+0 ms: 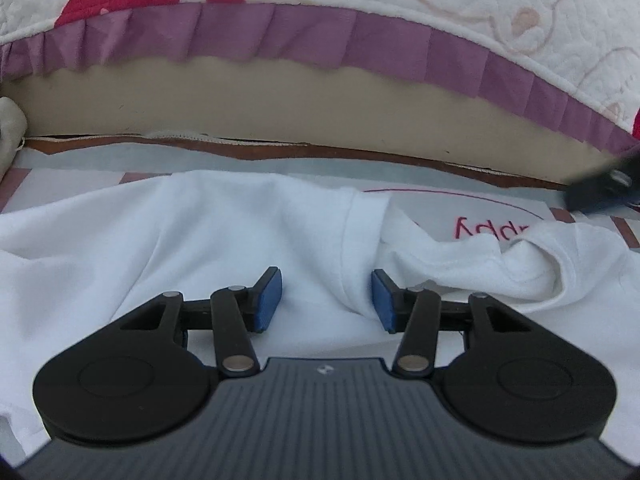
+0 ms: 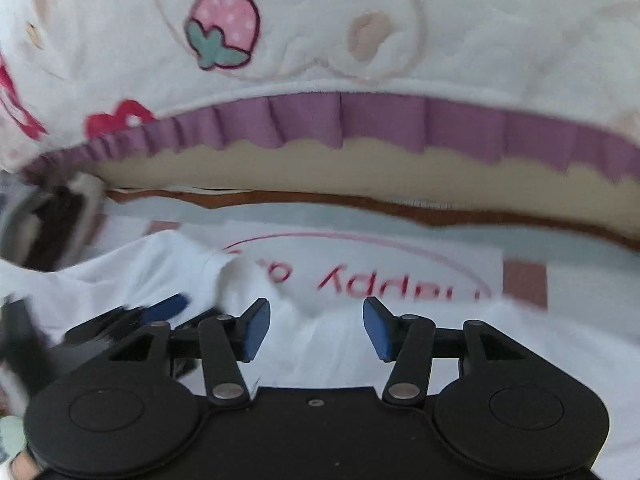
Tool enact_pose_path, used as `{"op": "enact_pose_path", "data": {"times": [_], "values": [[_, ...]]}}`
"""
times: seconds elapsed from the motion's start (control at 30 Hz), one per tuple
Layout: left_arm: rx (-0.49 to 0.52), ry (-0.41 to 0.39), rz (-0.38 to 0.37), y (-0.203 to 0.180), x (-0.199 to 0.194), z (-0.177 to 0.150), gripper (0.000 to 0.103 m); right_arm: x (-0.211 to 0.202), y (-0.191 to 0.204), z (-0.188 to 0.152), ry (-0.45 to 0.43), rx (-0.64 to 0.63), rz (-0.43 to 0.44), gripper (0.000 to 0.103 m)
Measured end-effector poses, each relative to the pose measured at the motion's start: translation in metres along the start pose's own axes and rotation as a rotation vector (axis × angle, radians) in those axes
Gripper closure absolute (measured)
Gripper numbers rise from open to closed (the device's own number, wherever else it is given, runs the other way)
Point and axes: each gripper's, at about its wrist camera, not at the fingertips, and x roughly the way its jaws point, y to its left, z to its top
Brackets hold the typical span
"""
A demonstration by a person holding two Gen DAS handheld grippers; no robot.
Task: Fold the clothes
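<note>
A white T-shirt (image 1: 224,216) lies rumpled across a printed mat, with a sleeve bunched up at the right (image 1: 500,264). My left gripper (image 1: 326,280) hovers low over the shirt body with its jaws open. A raised seam fold (image 1: 356,248) runs close to its right blue pad, and neither pad presses on cloth. My right gripper (image 2: 316,308) is open too, above the shirt's crumpled edge (image 2: 320,344) with nothing pinched. In the right wrist view the left gripper (image 2: 188,312) shows blurred at the left. The right gripper (image 1: 604,190) shows as a dark blur at the left wrist view's right edge.
The mat (image 2: 400,256) carries upside-down pink lettering and pink squares. Behind it run a brown wooden edge (image 1: 360,154) and a beige mattress side (image 1: 240,100). A white quilt with strawberries and a purple ruffle (image 1: 280,28) hangs over it. A grey cloth lump (image 1: 10,124) sits far left.
</note>
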Motion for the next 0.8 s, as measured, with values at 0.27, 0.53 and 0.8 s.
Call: {"op": "enact_pose_path", "data": {"times": [0.27, 0.53, 0.8], "values": [[-0.010, 0.039, 0.031, 0.005, -0.019, -0.008, 0.054, 0.037, 0.029, -0.061, 0.068, -0.323, -0.198, 0.048], [-0.044, 0.026, 0.068, 0.014, -0.027, -0.013, 0.053, 0.016, 0.005, -0.098, -0.032, -0.219, -0.265, 0.050], [-0.062, 0.011, 0.003, 0.031, -0.005, 0.017, 0.100, 0.007, -0.037, -0.066, -0.172, 0.029, -0.135, 0.101]]}}
